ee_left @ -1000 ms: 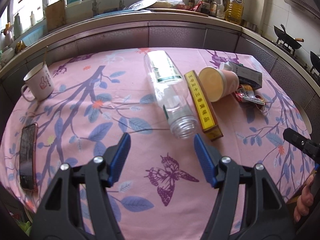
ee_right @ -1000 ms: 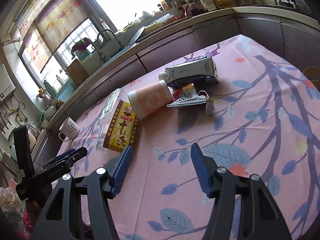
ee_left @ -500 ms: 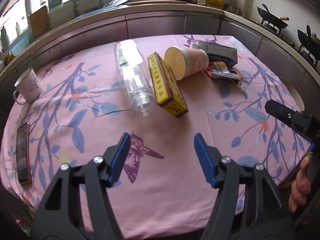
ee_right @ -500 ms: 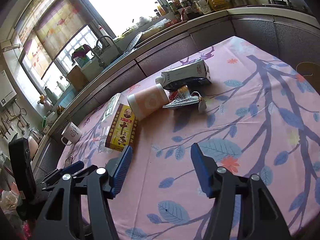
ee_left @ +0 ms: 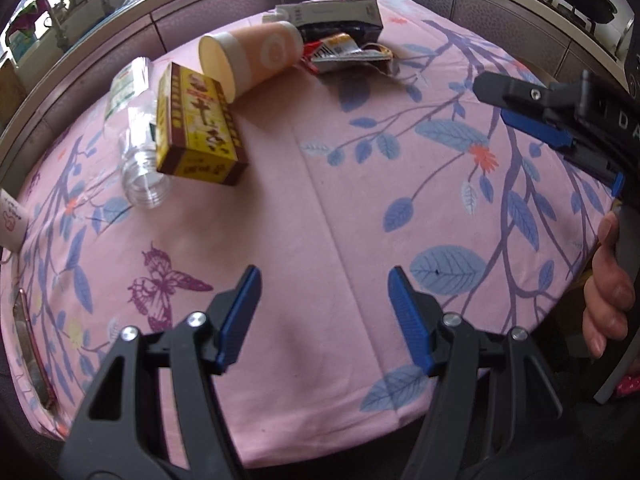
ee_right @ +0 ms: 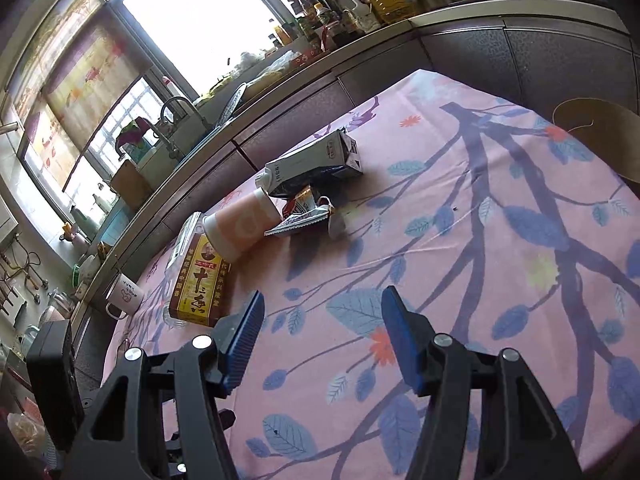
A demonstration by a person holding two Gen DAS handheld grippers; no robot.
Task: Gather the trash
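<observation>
Pink-clothed table (ee_left: 320, 208) now fills more of both views: the claws have pulled back, so no trash is taken yet. Left claw (ee_left: 324, 304) and right claw (ee_right: 320, 336) hover spread and empty; yellow box (ee_left: 196, 128), cup (ee_left: 248, 56) and carton (ee_right: 316, 160) lie well ahead, leftward.

Bare surface (ee_left: 320, 184) lies ahead of the left hand-held gripper (ee_left: 324, 292); the yellow box (ee_left: 198, 128), clear bottle (ee_left: 136, 136) and paper cup (ee_left: 248, 56) crowd its far left.
</observation>
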